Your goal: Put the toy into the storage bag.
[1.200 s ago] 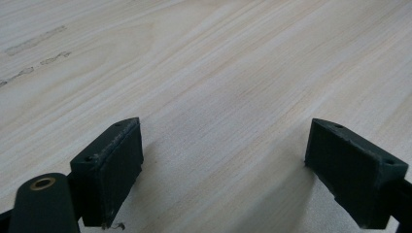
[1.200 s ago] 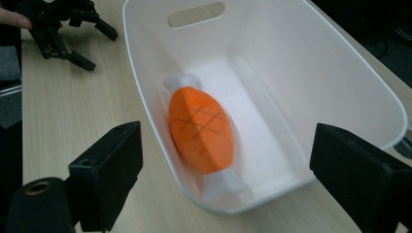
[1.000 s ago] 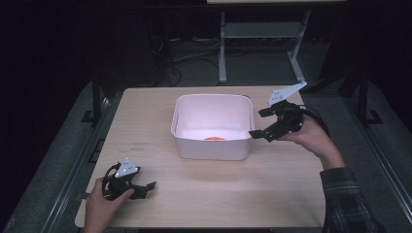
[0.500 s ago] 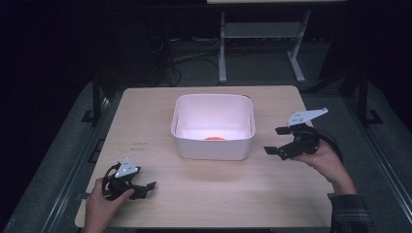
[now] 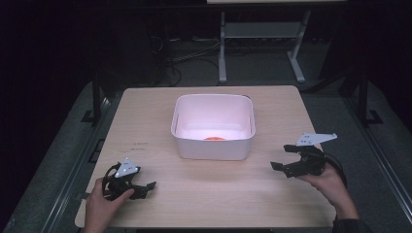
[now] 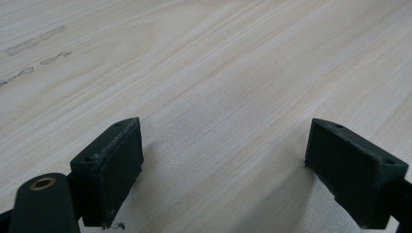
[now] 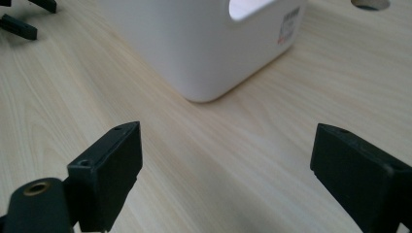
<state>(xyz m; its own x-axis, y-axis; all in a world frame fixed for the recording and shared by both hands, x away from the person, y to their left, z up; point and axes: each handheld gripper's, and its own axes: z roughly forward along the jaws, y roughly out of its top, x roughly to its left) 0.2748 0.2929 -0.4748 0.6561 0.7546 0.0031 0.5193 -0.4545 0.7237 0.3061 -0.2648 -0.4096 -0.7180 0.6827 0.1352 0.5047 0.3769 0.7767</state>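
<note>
A white tub stands in the middle of the wooden table, with something orange-red on its floor. My right gripper hovers low over the table to the tub's right, jaws wide open and empty. In the right gripper view its gripper faces the tub's corner across bare wood. My left gripper rests near the front left edge, open and empty. In the left gripper view its gripper has only bare tabletop between its pads.
A hole is cut in the tabletop behind the tub. The table's front edge runs just below both hands. Dark floor, cables and a metal stand lie beyond the far edge. Faint marks sit left of the tub.
My right gripper has come down and back from the tub's right rim toward the front right of the table, jaws still open. The left gripper has stayed put.
</note>
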